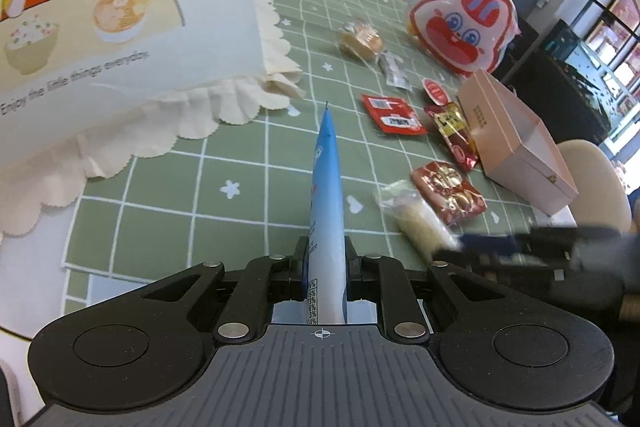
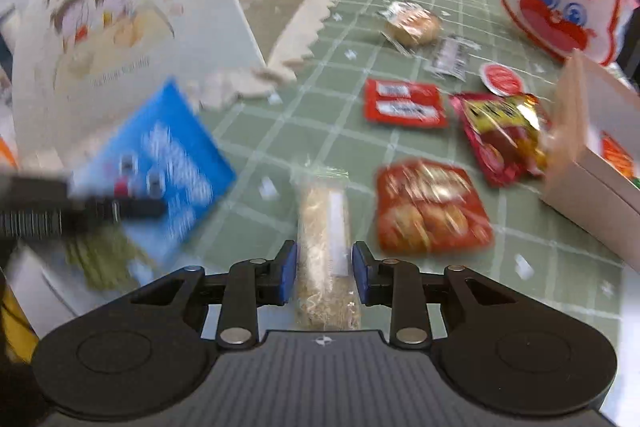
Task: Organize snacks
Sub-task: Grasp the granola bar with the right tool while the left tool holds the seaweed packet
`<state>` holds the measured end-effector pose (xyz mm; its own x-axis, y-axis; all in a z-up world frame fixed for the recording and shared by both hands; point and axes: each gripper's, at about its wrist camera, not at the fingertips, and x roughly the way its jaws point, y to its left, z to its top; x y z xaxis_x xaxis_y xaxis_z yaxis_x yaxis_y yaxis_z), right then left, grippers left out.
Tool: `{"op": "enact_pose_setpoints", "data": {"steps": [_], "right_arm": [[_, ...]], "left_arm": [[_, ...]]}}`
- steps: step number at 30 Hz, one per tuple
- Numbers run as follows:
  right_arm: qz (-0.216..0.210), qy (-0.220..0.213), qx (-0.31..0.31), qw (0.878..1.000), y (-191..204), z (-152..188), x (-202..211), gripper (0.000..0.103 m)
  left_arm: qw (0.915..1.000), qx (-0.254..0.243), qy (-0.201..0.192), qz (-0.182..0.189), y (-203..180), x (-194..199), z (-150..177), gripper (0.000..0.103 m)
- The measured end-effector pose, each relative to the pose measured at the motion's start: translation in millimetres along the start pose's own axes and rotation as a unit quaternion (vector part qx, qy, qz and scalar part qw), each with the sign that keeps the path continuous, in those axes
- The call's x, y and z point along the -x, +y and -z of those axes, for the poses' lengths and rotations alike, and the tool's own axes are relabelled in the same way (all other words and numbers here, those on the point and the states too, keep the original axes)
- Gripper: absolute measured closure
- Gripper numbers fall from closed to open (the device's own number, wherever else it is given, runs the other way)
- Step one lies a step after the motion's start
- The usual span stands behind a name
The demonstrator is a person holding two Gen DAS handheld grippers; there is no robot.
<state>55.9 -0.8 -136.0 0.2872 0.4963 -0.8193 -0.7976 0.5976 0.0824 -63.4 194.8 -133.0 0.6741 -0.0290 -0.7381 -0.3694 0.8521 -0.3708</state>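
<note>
My left gripper [image 1: 326, 259] is shut on a flat blue snack packet [image 1: 327, 195], held edge-on above the green checked tablecloth [image 1: 200, 195]. The packet also shows in the right wrist view [image 2: 168, 163], blurred, with the left gripper [image 2: 132, 205] on it. My right gripper [image 2: 325, 269] has its blue pads on either side of a clear-wrapped pale oat bar [image 2: 325, 247], apparently gripping it. In the left wrist view the bar [image 1: 416, 219] is in the right gripper [image 1: 472, 245]. A white cloth bag [image 1: 120, 7] with cartoon children stands at the left [image 2: 120, 27].
Loose snacks lie on the cloth: a red biscuit pack [image 2: 430, 207], a red-yellow pack [image 2: 504, 135], red sachets [image 2: 404, 103], a round red-lidded cup [image 2: 502, 79], a wrapped bun [image 2: 412, 23]. A pink box [image 1: 516, 139] and a red-white rabbit bag [image 1: 466, 23] stand at the right.
</note>
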Motion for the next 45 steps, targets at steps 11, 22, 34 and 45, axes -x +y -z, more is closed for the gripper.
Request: {"op": "enact_pose_setpoints", "data": {"steps": [11, 22, 34, 45], "right_arm": [[0.005, 0.006, -0.064, 0.998, -19, 50, 11, 0.033], [-0.038, -0.016, -0.089, 0.995, -18, 59, 6, 0.0], [-0.059, -0.001, -0.078, 0.995, -18, 51, 6, 0.013], [-0.032, -0.024, -0.066, 0.997, -7, 28, 4, 0.033]], "left_arm": [[0.9998, -0.006, 0.018, 0.009, -14, -15, 2, 0.085], [1.0, -0.001, 0.009, 0.002, -13, -8, 3, 0.085], [1.0, -0.007, 0.005, -0.001, -14, -4, 3, 0.085], [0.9999, -0.011, 0.007, -0.002, -14, -3, 4, 0.085]]}}
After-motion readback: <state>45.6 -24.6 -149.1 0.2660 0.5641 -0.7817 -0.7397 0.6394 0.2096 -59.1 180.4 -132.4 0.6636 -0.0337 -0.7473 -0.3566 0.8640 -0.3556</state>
